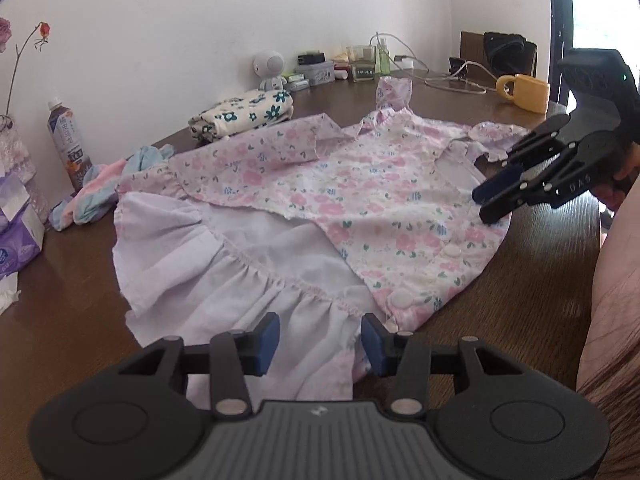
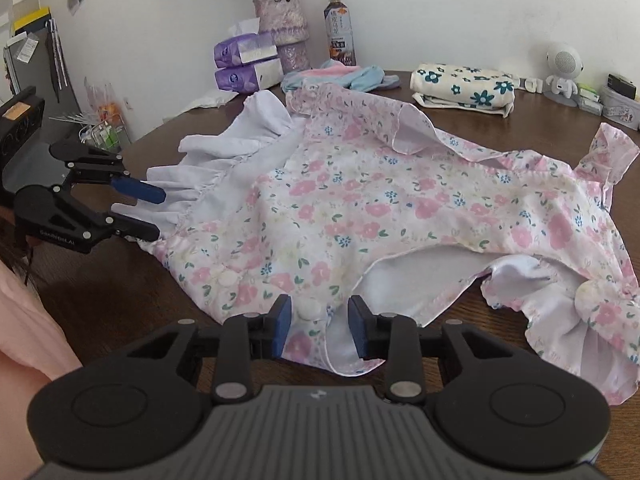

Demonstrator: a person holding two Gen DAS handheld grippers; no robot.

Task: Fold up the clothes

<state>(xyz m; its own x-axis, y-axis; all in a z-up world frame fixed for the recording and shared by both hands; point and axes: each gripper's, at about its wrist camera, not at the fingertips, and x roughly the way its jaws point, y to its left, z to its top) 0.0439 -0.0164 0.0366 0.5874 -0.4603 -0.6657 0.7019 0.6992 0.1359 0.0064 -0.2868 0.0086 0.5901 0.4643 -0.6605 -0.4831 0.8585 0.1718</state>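
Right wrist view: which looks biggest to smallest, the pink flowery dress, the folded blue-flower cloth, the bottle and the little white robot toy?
1. Dress, by far.
2. Folded cloth.
3. Bottle.
4. Robot toy.
The dress lies nearest the camera, so it looks extra big.

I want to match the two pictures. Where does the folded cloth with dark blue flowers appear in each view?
Left wrist view: the folded cloth lies upper centre-left, behind the pink dress.
Right wrist view: the folded cloth lies upper right, behind the dress.
Shared landmark: the small white robot figure, which stands beside the cloth in both views.
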